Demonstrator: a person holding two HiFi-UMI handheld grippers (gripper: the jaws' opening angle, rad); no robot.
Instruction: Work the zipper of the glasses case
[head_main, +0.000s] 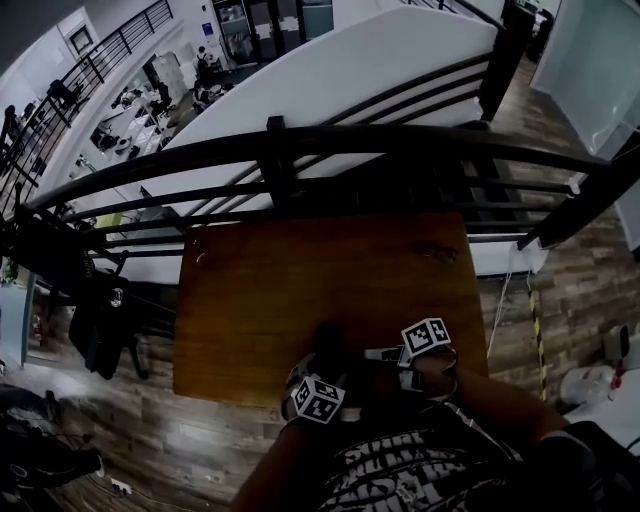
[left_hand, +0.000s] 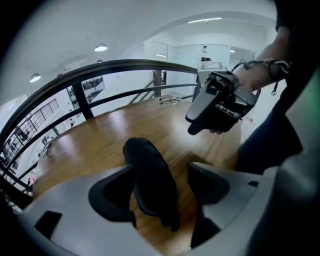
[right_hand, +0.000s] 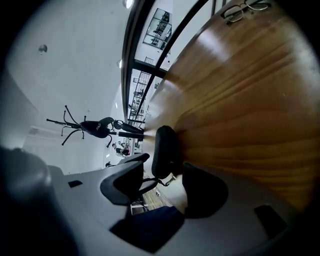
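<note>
Head view: the glasses case (head_main: 328, 346) is at the near edge of the table (head_main: 300, 290). Left gripper view: our left gripper (left_hand: 161, 169) straddles it, jaws apart, so we judge the hold not yet made and clamping comes next. Right gripper view: our right gripper (right_hand: 166, 163) gapes empty before it, zipper pull unseen.

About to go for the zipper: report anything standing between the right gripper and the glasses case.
Nothing visible. The glasses case stands right at the open jaws of the right gripper; the glasses lie far off across the table.

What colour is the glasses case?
Black, with no pattern visible. The glasses case shows best in the left gripper view.
</note>
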